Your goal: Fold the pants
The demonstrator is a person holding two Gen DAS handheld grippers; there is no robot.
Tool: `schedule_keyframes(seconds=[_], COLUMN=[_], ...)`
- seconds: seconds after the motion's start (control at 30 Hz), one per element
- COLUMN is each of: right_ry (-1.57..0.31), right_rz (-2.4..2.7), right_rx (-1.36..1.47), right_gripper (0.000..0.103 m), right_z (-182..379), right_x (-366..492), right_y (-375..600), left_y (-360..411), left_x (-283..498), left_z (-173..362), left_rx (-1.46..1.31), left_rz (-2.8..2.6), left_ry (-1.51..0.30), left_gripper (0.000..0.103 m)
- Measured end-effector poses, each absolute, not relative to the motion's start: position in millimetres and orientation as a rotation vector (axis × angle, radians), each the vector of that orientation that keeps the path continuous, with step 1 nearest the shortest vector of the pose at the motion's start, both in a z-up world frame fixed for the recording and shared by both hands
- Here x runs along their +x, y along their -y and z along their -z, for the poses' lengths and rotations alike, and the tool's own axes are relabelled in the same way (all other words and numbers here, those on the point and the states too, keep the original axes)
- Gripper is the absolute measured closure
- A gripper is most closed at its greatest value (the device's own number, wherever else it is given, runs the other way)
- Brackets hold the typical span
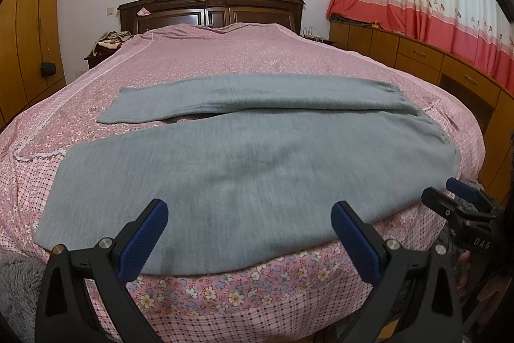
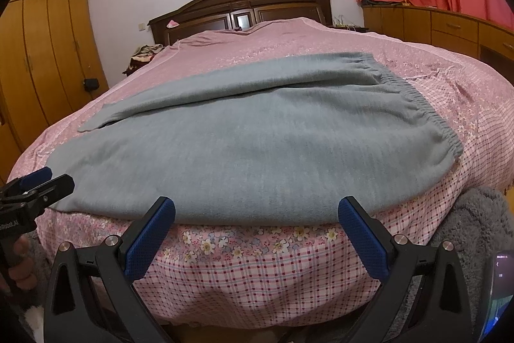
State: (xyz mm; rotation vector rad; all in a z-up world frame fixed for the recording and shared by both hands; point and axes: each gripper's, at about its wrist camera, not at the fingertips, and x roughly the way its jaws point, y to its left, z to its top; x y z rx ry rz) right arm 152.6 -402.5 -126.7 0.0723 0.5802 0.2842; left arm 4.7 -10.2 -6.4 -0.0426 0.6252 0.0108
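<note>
Grey pants [image 1: 244,163] [image 2: 257,143] lie flat across the near end of the bed, waistband [image 2: 427,105] to the right and both legs running left. The far leg [image 1: 257,95] lies a little apart from the near one. My left gripper [image 1: 250,224] hovers open just above the near leg's front hem edge, nothing between its blue pads. My right gripper [image 2: 257,219] is open too, at the bed's front edge below the pants' near side. Each gripper shows in the other's view: the right one [image 1: 456,198] at far right, the left one [image 2: 41,182] at far left.
The bed [image 1: 225,294] has a pink floral and checked cover and a dark wooden headboard [image 1: 210,5]. Wooden wardrobes [image 1: 29,37] stand at left, low cabinets [image 1: 417,57] under red-and-cream curtains at right. A grey fluffy fabric [image 2: 475,230] sits at the bed's right corner.
</note>
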Motion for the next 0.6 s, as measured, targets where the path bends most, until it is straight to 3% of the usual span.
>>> schedule_keyframes(seconds=[0.4, 0.6], right_ry=[-0.516, -0.609], right_rz=[-0.373, -0.462], right_rx=[0.221, 0.152], right_gripper=[0.0, 0.0], right_z=[112.4, 102.3], right_x=[146.7, 153.3], right_y=[409.0, 391.4], left_y=[14.3, 4.7], left_x=[12.5, 19.8], left_z=[4.2, -3.5], left_rx=[-0.034, -0.109], left_rz=[-0.029, 0.019], left_ry=[-0.638, -0.641], left_gripper=[0.0, 0.0])
